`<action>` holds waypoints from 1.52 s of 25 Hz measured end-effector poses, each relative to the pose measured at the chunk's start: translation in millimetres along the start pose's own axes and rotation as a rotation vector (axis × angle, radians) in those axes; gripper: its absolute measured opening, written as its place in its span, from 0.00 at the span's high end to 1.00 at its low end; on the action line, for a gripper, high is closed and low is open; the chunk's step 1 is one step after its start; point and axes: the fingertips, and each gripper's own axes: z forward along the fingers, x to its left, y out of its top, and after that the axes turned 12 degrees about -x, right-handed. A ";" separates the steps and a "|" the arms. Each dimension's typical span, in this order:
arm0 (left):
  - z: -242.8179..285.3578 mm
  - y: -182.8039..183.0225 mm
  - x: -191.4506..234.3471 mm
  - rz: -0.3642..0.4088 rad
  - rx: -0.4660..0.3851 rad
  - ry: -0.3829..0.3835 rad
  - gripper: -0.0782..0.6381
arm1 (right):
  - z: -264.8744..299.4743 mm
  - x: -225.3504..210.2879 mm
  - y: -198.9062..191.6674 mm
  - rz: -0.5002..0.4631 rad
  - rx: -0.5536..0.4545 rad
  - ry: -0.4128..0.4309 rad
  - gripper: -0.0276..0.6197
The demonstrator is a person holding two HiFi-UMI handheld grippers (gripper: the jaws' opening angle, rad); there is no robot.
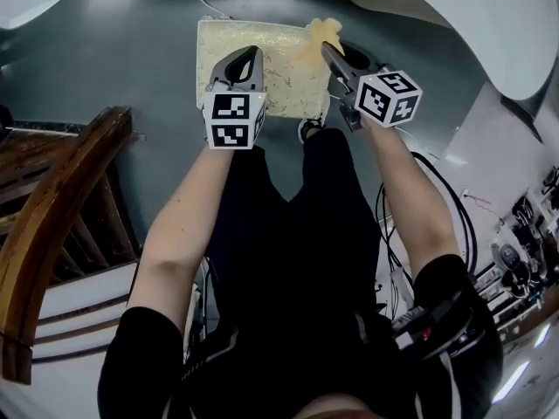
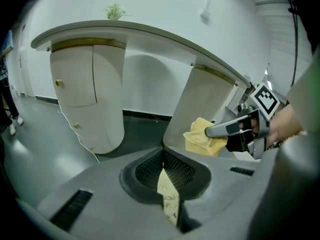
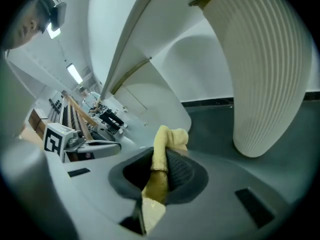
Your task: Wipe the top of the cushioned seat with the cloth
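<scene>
While the right gripper [image 1: 327, 51] clamps the cloth [image 1: 321, 31], wiping seems about to begin.
Upper centre, the left gripper [image 1: 249, 57] hangs closed, empty, over the cushioned seat [image 1: 281, 81]; next: press down, sweep.

The cushioned seat [image 1: 262, 81] is cream, with a faint tangle of darker lines across its top. The cloth [image 1: 321, 33] is plain soft yellow, a shade deeper than the seat. The left gripper [image 1: 243, 59] and the right gripper [image 1: 336, 52] are grey with darker mesh-patterned pads. Each carries a white cube printed with black square markers. The floor [image 1: 131, 51] is dull blue-grey. The person's clothes [image 1: 288, 260] are black. A wooden frame [image 1: 52, 225] is warm brown. The curved table [image 2: 150, 34] is white with a brass-coloured band, and its pale pedestal [image 3: 270, 74] is finely ribbed.
</scene>
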 end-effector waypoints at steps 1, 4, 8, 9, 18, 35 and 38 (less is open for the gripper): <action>3.6 -2.4 -4.9 0.005 0.003 -0.013 0.88 | -1.6 -13.7 -4.8 0.014 0.002 -0.031 0.86; 10.9 -12.3 -6.4 0.015 0.014 -0.027 0.88 | 1.1 -54.1 -31.6 0.066 0.033 -0.136 0.86; 10.2 -26.6 7.2 0.001 0.026 -0.010 0.88 | 10.4 -83.4 -73.3 0.071 0.136 -0.222 0.86; 8.4 -30.0 11.0 -0.005 0.029 -0.007 0.88 | 13.2 -83.7 -77.6 0.076 0.143 -0.234 0.86; -14.6 -60.4 60.1 -0.063 0.057 0.038 0.88 | 53.1 -50.2 -87.4 0.039 0.149 -0.278 0.86; -53.8 -66.4 132.8 -0.165 0.022 0.116 0.88 | 157.4 44.2 -94.4 -0.034 0.206 -0.152 0.86; -61.6 -69.4 145.8 -0.186 0.011 0.137 0.89 | 175.6 60.9 -96.5 -0.050 0.213 -0.122 0.86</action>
